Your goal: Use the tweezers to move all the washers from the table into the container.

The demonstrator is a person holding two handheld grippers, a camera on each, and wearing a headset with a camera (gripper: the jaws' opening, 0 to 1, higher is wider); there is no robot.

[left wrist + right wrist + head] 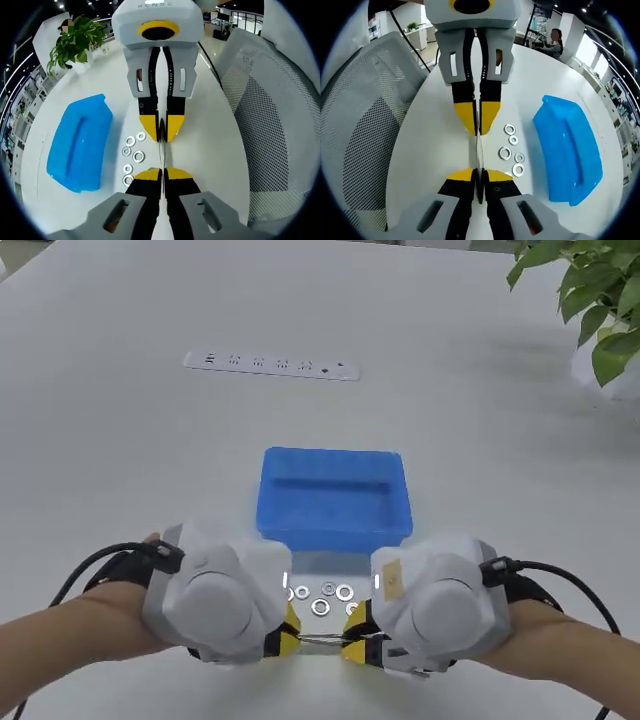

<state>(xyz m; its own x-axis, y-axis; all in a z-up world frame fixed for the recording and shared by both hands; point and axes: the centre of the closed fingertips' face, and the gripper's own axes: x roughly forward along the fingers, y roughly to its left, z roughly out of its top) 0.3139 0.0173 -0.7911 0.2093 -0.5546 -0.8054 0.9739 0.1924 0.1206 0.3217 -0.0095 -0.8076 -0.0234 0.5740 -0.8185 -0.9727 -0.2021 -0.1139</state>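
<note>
Thin metal tweezers (pixel 320 640) span the short gap between my two grippers, which face each other tip to tip at the near table edge. My left gripper (pixel 285 638) is shut on one end and my right gripper (pixel 357 640) is shut on the other. Several silver washers (pixel 322 597) lie flat on the white table just beyond the tips. The blue container (pixel 333 454) stands right behind them. In the left gripper view, my left gripper (pixel 161 175) meets the tweezers (pixel 161 152), with washers (pixel 139 157) and container (pixel 75 172) to the left. In the right gripper view, my right gripper (pixel 479 176) holds the tweezers (pixel 479 150); washers (pixel 505 153) and container (pixel 570 190) lie to the right.
A white power strip (pixel 270 364) lies further back on the table. A potted plant (pixel 590 300) stands at the far right corner. A grey mesh chair (pixel 260 115) sits just off the near table edge. A person (pixel 552 42) sits at a distant desk.
</note>
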